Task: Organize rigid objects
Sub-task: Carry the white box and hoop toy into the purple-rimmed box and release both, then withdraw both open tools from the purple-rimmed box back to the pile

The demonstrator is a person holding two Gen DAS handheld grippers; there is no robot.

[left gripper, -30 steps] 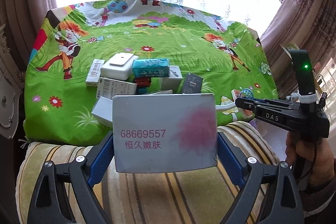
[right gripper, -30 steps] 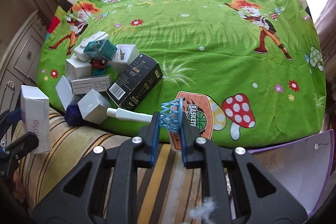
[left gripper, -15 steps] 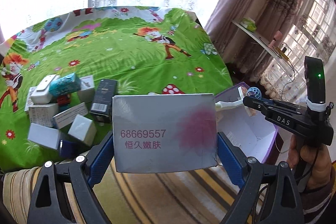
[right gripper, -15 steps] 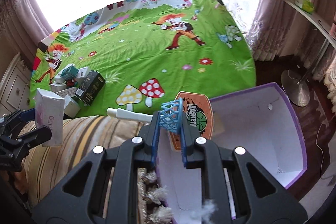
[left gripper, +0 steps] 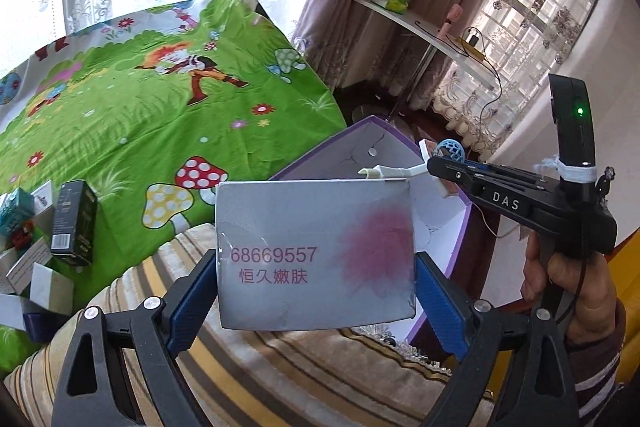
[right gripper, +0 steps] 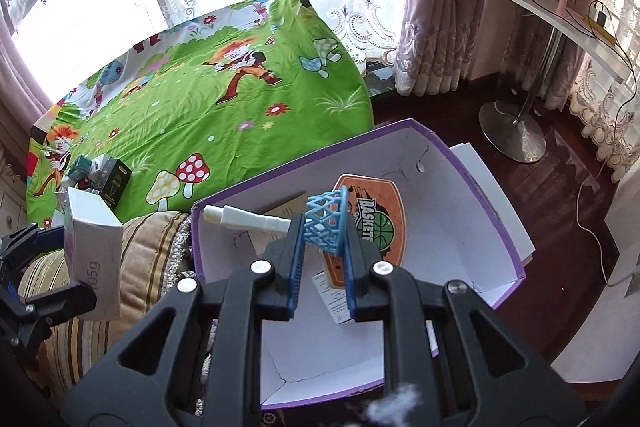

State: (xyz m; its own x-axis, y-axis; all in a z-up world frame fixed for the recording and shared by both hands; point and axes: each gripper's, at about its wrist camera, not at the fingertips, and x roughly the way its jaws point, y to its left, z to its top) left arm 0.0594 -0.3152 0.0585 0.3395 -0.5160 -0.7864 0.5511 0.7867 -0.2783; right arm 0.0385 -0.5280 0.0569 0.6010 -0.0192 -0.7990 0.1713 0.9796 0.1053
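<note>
Toy basketball hoop [right gripper: 326,223] pinched by its blue net between right gripper [right gripper: 320,267] pads, above purple storage box [right gripper: 492,203]; light, springy plastic, likely brittle. At nine o'clock, grey carton [left gripper: 316,255] clamped flank-to-flank in left gripper [left gripper: 316,287]: stiff, light

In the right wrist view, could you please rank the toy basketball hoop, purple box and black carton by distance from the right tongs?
1. Toy basketball hoop: gripped in the right tongs.
2. Purple box: just beneath.
3. Black carton: far left, on the green sheet.
</note>
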